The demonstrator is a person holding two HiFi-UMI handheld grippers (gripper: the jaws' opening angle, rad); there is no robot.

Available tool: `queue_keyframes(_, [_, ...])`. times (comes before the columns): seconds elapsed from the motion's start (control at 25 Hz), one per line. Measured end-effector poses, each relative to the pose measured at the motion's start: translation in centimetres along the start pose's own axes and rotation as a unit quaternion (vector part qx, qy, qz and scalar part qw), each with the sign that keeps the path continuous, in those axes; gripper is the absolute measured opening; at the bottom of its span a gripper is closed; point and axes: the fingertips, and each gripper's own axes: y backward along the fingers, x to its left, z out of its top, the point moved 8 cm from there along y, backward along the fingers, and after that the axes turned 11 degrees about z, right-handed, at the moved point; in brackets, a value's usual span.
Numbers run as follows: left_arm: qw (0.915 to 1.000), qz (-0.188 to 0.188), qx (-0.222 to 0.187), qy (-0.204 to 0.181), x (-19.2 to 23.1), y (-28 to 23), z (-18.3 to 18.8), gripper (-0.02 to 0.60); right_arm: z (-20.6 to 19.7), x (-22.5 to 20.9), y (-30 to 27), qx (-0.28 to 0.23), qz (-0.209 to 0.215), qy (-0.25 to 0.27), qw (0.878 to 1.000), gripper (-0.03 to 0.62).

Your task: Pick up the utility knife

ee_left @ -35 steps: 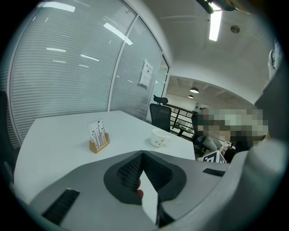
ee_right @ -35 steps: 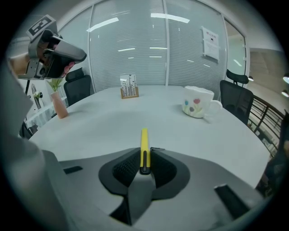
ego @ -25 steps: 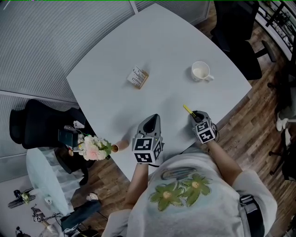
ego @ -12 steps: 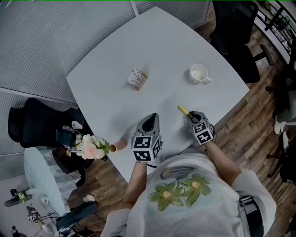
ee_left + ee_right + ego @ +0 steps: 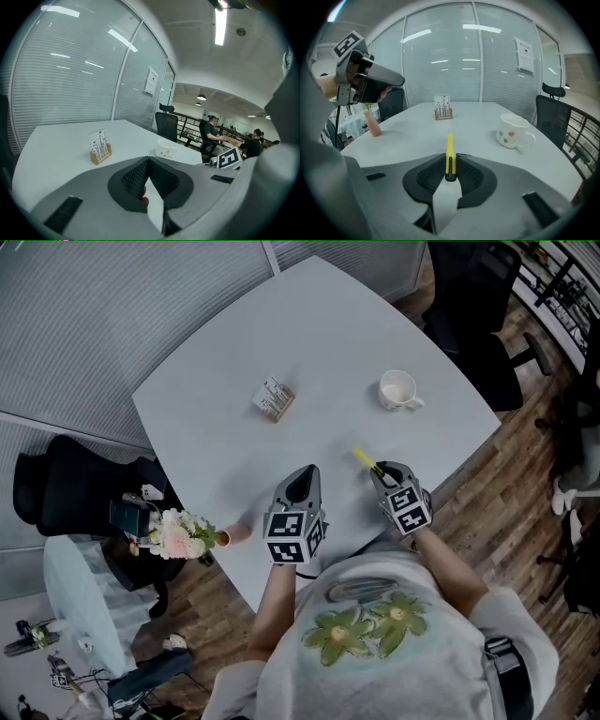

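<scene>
The yellow utility knife [image 5: 364, 461] is clamped between the jaws of my right gripper [image 5: 382, 475], lifted off the white table [image 5: 328, 324] near its front edge. In the right gripper view the knife [image 5: 449, 149] points straight ahead out of the shut right gripper [image 5: 450, 158], its black end seated between the pads. My left gripper [image 5: 303, 482] hovers to the left of it, over the table's front part, jaws closed together with nothing in them. The left gripper view shows the left gripper's [image 5: 148, 161] jaws meeting at their tips.
A white mug [image 5: 397, 390] stands at the table's right, and a small wooden card holder [image 5: 273, 398] sits near the middle. A pink vase with flowers [image 5: 187, 535] stands at the front left corner. Black office chairs [image 5: 473, 306] flank the table.
My right gripper has risen with the knife in it, drifting slightly up and left in the head view. The left gripper has stayed put.
</scene>
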Motion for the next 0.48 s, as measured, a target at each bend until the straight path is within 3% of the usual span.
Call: queue_keyframes(0.48, [0.9998, -0.011, -0.016, -0.008, -1.9, 0.9, -0.2, 0.002, 2.7, 1.2, 2.5, -0.045, -0.001, 0.02, 0.999, 0.067])
